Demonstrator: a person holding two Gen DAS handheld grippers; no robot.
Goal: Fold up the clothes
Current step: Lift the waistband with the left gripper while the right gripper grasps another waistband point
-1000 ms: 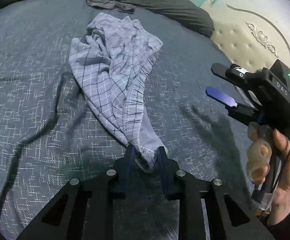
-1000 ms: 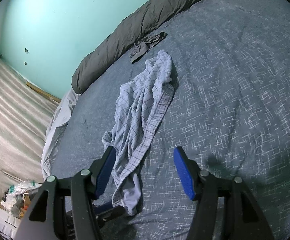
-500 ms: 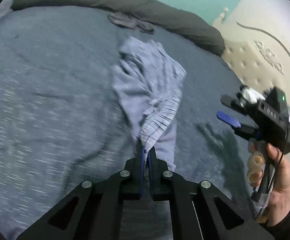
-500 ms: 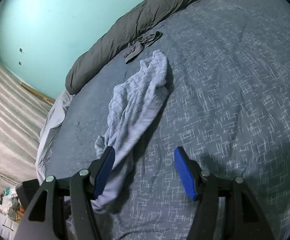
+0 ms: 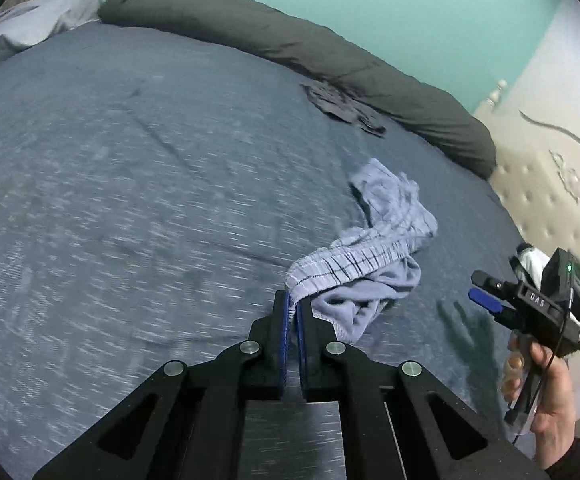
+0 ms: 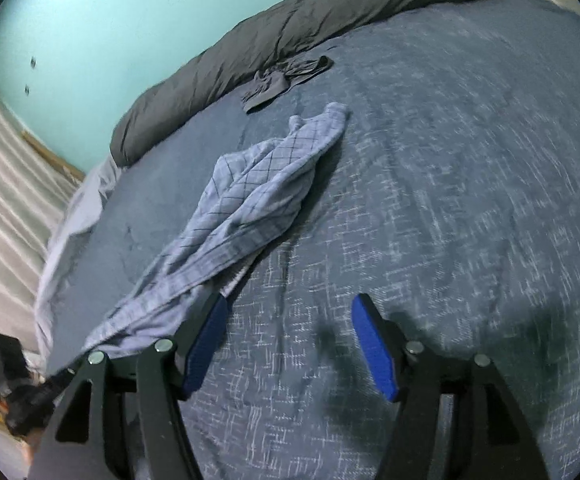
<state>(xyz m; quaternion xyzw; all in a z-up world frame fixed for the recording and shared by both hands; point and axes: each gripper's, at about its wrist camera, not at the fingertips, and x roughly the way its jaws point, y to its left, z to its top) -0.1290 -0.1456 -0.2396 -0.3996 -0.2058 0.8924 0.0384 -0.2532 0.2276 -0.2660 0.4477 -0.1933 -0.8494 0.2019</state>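
Observation:
Light blue checked shorts [image 5: 373, 256] lie on the blue bedspread [image 5: 130, 200]. My left gripper [image 5: 293, 304] is shut on the elastic waistband and holds that end stretched toward me. In the right wrist view the shorts [image 6: 242, 208] run as a long strip from mid-bed to the lower left. My right gripper [image 6: 290, 340] is open and empty, just right of the shorts above the bedspread [image 6: 449, 200]. It also shows in the left wrist view [image 5: 489, 296], held in a hand at the right.
A small dark garment [image 5: 341, 106] lies at the far side by a long dark grey rolled duvet [image 5: 290, 48]. A cream tufted headboard [image 5: 549, 184] is at the right. A teal wall [image 6: 110, 20] stands behind the bed.
My left gripper closed on the waistband and pulled that end left and back, dragging the shorts into a stretched strip. My right gripper stayed open and moved little.

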